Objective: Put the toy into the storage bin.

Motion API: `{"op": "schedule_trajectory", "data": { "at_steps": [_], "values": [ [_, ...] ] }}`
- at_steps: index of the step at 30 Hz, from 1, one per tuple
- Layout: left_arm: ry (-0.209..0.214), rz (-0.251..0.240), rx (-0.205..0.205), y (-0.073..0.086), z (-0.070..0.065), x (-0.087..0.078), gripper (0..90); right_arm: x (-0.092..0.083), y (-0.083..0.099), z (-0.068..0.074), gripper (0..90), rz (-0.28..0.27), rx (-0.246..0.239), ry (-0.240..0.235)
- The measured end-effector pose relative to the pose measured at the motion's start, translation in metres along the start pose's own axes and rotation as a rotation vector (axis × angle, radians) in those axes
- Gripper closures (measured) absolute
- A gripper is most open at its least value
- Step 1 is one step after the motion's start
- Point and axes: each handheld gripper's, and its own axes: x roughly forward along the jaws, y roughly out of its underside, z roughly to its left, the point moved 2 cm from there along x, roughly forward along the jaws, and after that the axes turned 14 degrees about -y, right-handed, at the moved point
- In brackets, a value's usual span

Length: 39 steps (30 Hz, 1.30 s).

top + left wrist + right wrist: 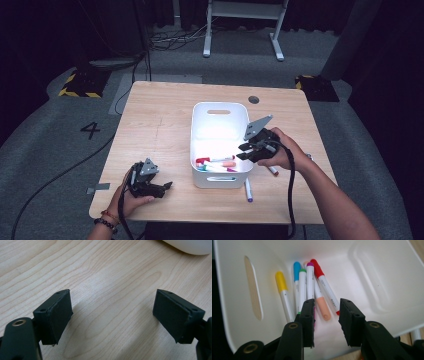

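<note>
A white bin (220,112) stands in the middle of the wooden table (155,125). Several markers (217,164) lie in its near end. My right gripper (243,152) hangs over the bin's right rim, tilted down into it. In the right gripper view its jaws (327,302) stand open a little way, with nothing between the pads. Below them lie the yellow-capped marker (281,282), the blue one (297,268), the purple one (310,277), the red one (318,268) and a peach-capped one (323,307). My left gripper (167,186) rests open near the table's front left; its jaws (112,293) are wide over bare wood.
Two markers lie on the table outside the bin: a purple-capped one (248,190) by its front right corner and a red-tipped one (273,171) under the right hand. The bin's corner (190,246) shows in the left gripper view. A dark round hole (253,99) sits near the table's back edge.
</note>
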Motion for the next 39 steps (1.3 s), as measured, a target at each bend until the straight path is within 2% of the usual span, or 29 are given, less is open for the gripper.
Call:
{"op": "schedule_trajectory", "data": {
  "at_steps": [2,4,5,8,9,12,14,17,18,19,20,22,23,24,25,28,30,33,34,39],
  "values": [
    [0.0,0.0,0.0,0.0,0.0,0.0,16.0,-0.01,0.004,0.002,62.3,-0.049,-0.011,0.027],
    [-0.001,0.0,0.0,0.0,0.0,0.0,16.0,-0.022,0.009,0.003,62.2,-0.113,-0.019,0.034],
    [0.0,0.0,0.0,0.0,0.0,0.0,16.0,-0.026,0.012,0.004,62.2,-0.136,-0.011,0.044],
    [0.0,0.0,0.0,0.0,0.0,0.0,16.0,-0.035,0.018,0.005,62.2,-0.165,0.0,0.067],
    [0.0,0.0,0.0,0.0,0.0,0.0,16.0,-0.04,0.026,0.006,62.1,-0.191,0.009,0.089],
    [0.0,0.0,-0.001,0.0,0.0,0.0,16.0,-0.045,0.037,0.007,62.0,-0.218,0.026,0.111],
    [0.0,0.0,-0.001,0.0,0.0,0.0,16.0,-0.045,0.05,0.009,62.0,-0.215,0.047,0.153],
    [0.0,0.0,0.0,0.0,0.0,0.0,16.0,-0.038,0.065,0.008,61.7,-0.204,0.062,0.194],
    [-0.002,0.0,0.001,0.0,0.0,0.0,16.0,-0.038,0.065,0.008,61.7,-0.204,0.062,0.194],
    [-0.003,0.0,0.0,0.0,0.0,0.0,16.0,-0.034,0.071,0.006,61.7,-0.195,0.08,0.208],
    [-0.003,0.0,0.0,0.0,0.0,0.0,16.0,-0.023,0.082,0.0,61.8,-0.181,0.128,0.232],
    [-0.003,0.0,0.0,0.0,0.0,0.0,16.0,-0.01,0.093,-0.01,61.6,-0.135,0.166,0.268],
    [-0.003,0.0,0.0,0.0,0.0,0.0,16.0,-0.01,0.093,-0.01,61.6,-0.135,0.166,0.268],
    [-0.003,0.0,0.0,0.0,0.0,0.0,16.0,-0.002,0.098,-0.015,61.6,-0.117,0.175,0.284],
    [-0.003,0.0,0.0,0.0,0.0,0.0,16.0,0.01,0.106,-0.025,61.7,-0.116,0.214,0.274],
    [-0.003,0.0,0.0,0.0,0.0,0.0,16.0,0.02,0.112,-0.032,61.7,-0.097,0.239,0.287],
    [-0.003,0.0,0.0,0.0,0.0,0.0,16.0,0.029,0.12,-0.042,61.6,-0.124,0.282,0.269],
    [-0.003,0.0,0.0,0.0,0.0,0.0,16.0,0.033,0.122,-0.047,61.4,-0.126,0.292,0.276],
    [-0.003,0.0,0.0,0.0,0.0,0.0,16.0,0.036,0.123,-0.05,60.8,-0.142,0.308,0.264],
    [-0.003,-0.001,0.0,0.0,0.0,0.0,16.0,0.046,0.122,-0.058,61.1,-0.136,0.331,0.279]
  ]
}}
